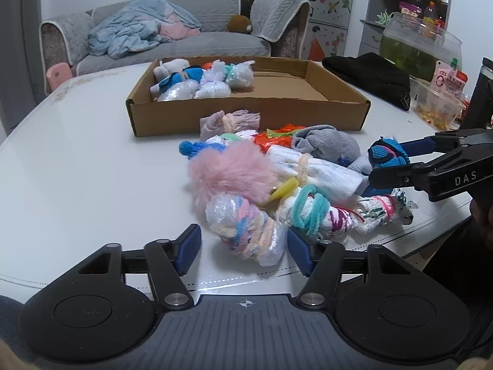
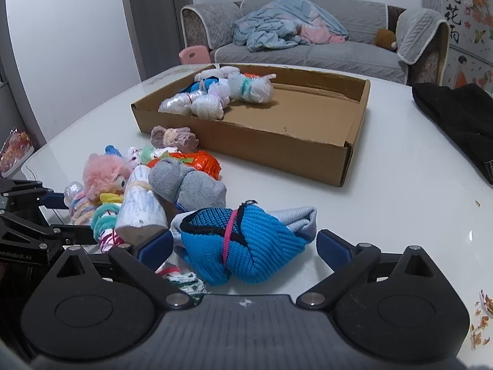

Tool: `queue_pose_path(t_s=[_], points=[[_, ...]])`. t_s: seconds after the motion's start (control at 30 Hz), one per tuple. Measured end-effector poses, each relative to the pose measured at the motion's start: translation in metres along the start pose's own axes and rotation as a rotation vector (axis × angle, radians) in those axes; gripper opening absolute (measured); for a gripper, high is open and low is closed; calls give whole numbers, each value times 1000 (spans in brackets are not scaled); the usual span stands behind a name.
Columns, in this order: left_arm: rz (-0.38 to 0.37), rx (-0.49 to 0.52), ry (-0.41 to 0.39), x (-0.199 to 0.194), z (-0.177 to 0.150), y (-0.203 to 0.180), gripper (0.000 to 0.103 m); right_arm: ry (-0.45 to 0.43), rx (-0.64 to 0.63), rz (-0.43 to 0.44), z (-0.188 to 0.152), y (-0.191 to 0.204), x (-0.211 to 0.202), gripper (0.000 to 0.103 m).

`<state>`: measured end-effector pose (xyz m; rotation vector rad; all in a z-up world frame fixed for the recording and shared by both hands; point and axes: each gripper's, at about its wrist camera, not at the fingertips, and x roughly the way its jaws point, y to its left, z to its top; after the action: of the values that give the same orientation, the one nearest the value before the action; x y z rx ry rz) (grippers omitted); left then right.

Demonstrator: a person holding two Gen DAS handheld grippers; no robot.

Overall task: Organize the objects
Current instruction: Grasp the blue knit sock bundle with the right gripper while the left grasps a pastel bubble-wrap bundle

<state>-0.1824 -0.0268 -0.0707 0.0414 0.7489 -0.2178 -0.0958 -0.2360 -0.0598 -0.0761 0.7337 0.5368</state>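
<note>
Holding our left gripper (image 1: 243, 246) low over the near edge of the white table (image 1: 77, 169), we keep its blue pads either side of a plastic-wrapped bundle (image 1: 246, 231) banded in pastel hair ties; the right pad sits against the wrap while the left pad stands clear of it, so the jaws are parted and nothing is clamped. Our right gripper (image 2: 245, 246) straddles a blue knitted bundle (image 2: 243, 246) tied with a pink band, and there too the pads stand off from the knit on both sides, so it is open around the bundle without squeezing it. Both bundles lie on the table at the near side of a loose heap: a white roll (image 2: 140, 206) tied with a cream band, a grey sock ball (image 2: 185, 185), a fluffy pink doll (image 2: 104, 172), an orange foil packet (image 2: 197, 162) and a mauve bundle (image 2: 174, 137) nearest the box. Beyond the heap sits a shallow cardboard box (image 2: 277, 151), with several wrapped bundles (image 2: 215, 95) already gathered in its far left corner and the rest of its floor bare. A black cloth (image 2: 456, 114) lies on the table to the right of the box, and a grey sofa (image 2: 323, 52) stands behind
</note>
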Motion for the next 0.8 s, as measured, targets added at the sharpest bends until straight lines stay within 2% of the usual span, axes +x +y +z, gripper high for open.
queue_pose_path(t_s=[0.07,0.13,0.2,0.8], points=[[-4,2,-4,0,0,0,57,-1,6,3,0,-1,0,94],[-9,2,-6,-1,0,1,56,-9,13,3,-1,-2,-1,91],[-14,7,-7,-1,0,1,44,-14,18,6,-1,-4,-2,89],[-27,1,3,-14,-6,14,44,-70,46,1,-2,-16,-22,84]])
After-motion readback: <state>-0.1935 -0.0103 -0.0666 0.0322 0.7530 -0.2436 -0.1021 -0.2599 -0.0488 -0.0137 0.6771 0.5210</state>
